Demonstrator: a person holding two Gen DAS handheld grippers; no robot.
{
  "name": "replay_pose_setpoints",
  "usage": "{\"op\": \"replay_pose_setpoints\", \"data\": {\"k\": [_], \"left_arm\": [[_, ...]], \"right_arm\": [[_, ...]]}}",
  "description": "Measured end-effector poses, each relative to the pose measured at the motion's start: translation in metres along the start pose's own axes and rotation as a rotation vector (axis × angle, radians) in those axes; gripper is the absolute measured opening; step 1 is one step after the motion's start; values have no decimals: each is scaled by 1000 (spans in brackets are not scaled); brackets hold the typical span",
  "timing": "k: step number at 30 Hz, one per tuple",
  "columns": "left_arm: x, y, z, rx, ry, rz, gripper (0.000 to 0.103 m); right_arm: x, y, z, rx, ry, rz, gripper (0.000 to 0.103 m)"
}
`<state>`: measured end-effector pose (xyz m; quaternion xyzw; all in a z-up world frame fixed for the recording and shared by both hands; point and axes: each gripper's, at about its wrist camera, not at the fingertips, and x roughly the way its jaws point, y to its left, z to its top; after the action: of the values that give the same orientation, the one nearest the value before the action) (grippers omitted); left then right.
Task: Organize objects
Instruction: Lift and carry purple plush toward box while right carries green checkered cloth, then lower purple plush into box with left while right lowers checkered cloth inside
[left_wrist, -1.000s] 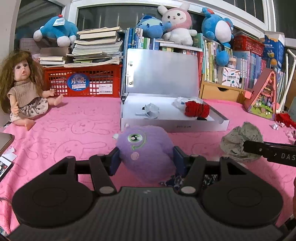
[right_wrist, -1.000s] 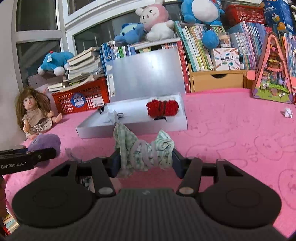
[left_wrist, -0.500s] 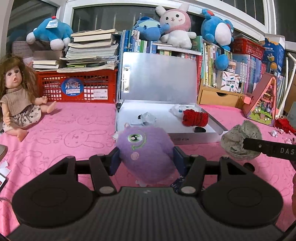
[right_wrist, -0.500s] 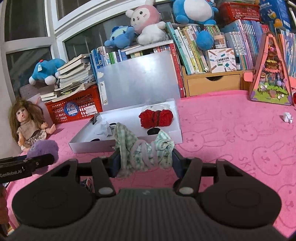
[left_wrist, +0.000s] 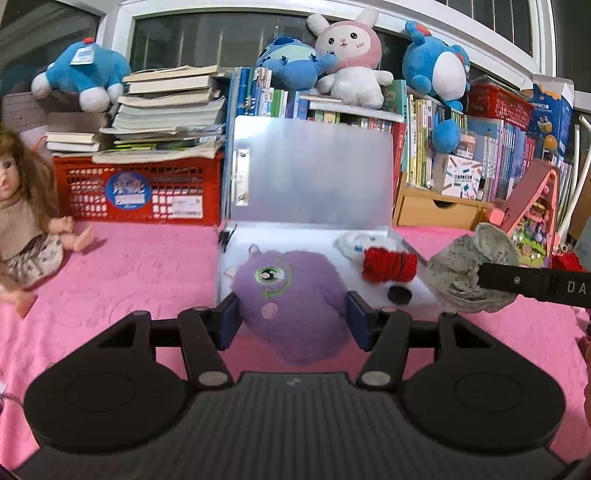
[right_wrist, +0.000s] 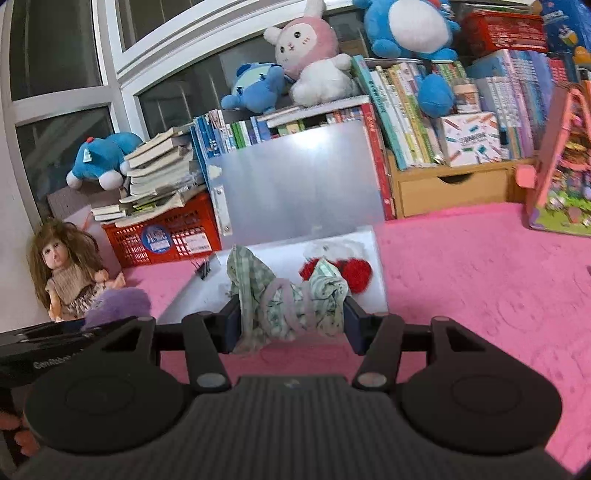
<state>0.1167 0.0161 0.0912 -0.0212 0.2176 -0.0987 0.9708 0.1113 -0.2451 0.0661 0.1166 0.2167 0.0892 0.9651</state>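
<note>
My left gripper (left_wrist: 291, 319) is shut on a purple plush toy (left_wrist: 291, 295) with one green eye, held above the pink cloth right in front of the open white box (left_wrist: 421, 295). My right gripper (right_wrist: 291, 319) is shut on a crumpled green checked cloth (right_wrist: 288, 295) with a pink cord, also just before the box (right_wrist: 376, 288). The box's lid (left_wrist: 314, 173) stands upright behind it. Inside lie a red yarn bundle (left_wrist: 389, 264), a white wad (left_wrist: 351, 242) and a small black disc (left_wrist: 399, 294). In the left wrist view the cloth (left_wrist: 465, 273) hangs at the right; in the right wrist view the purple toy (right_wrist: 118, 301) shows at the left.
A doll (left_wrist: 22, 221) sits at the left on the pink cover (left_wrist: 129, 266). Behind stand a red crate (left_wrist: 140, 188) stacked with books, rows of books with plush toys on top, a wooden drawer (left_wrist: 439, 210) and a pink toy house (left_wrist: 532, 229).
Both grippers have risen and come closer to the white box, carrying the purple toy and the checked cloth with them. Their grip has stayed the same.
</note>
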Motion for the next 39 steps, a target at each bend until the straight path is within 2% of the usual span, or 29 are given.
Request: {"op": "replay_pose_setpoints", "data": {"k": [7,13,17,25,32,39], "left_arm": [[44,3,46,-20,7,-20,64],[86,7,66,-11,18,-3,65],[117,10,63,1,49,15,65],[157,19,50,-21,105,41,65],[172,24,37,-20,138,49,65],[182,28,28,-15,173,59,65]], "right_arm": [[39,10,36,-12,49,33,58],[80,10,59,6,85,29,58],[107,13,64,16,102,13,58],[148,12,48,46,162,6,58],[169,6,29,38,212,-9,58],[180,10,13,-26,248,-37,58]]}}
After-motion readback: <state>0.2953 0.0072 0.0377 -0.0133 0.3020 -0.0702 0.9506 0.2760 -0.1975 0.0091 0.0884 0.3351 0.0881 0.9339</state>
